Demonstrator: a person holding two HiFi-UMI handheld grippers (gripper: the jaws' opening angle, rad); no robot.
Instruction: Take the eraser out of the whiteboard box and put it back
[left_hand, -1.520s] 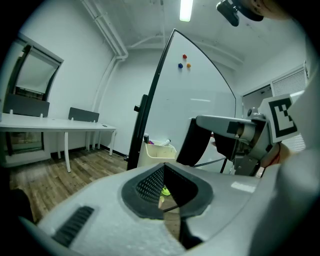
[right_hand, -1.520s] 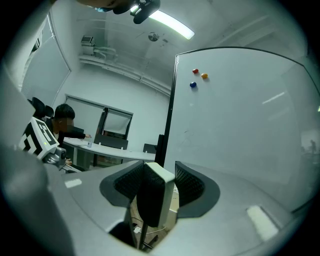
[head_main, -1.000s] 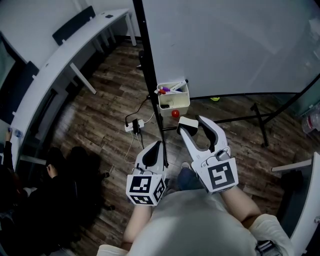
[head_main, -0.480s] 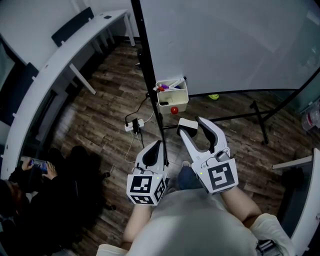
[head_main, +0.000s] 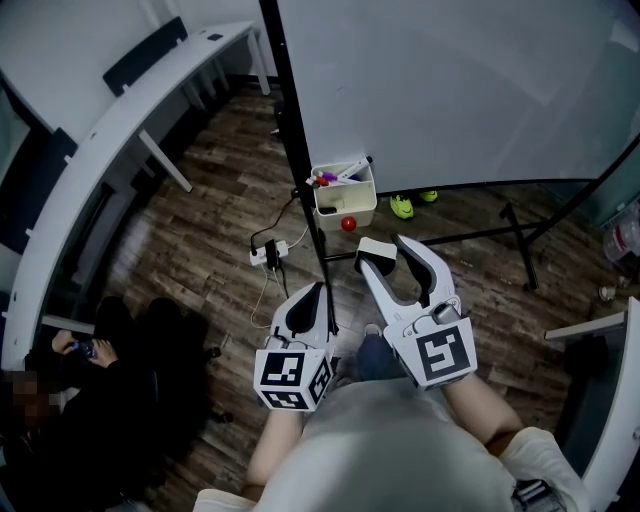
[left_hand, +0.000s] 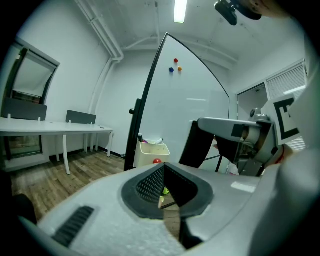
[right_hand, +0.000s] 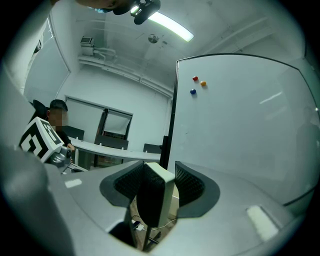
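The eraser (head_main: 377, 246), white-backed with black felt, is held in the air by my right gripper (head_main: 386, 246), shut on it. In the right gripper view the eraser (right_hand: 156, 194) stands on edge between the two pads. The cream whiteboard box (head_main: 346, 203) hangs on the whiteboard's black frame just beyond the eraser and holds several markers (head_main: 340, 175). A red ball (head_main: 347, 223) shows at its lower edge. My left gripper (head_main: 318, 291) hangs shut and empty to the left, nearer me. In the left gripper view the box (left_hand: 152, 153) is ahead and the eraser (left_hand: 197, 145) to the right.
The whiteboard (head_main: 450, 90) fills the upper right on a black stand (head_main: 515, 235). A power strip (head_main: 268, 250) with cables lies on the wood floor. A curved white desk (head_main: 110, 130) runs along the left. A person (head_main: 70, 400) sits at lower left. Green shoes (head_main: 402, 206) show behind the board.
Both grippers have kept still with the eraser held. Green shoes have come into view behind the whiteboard, and the seated person at left has shifted.
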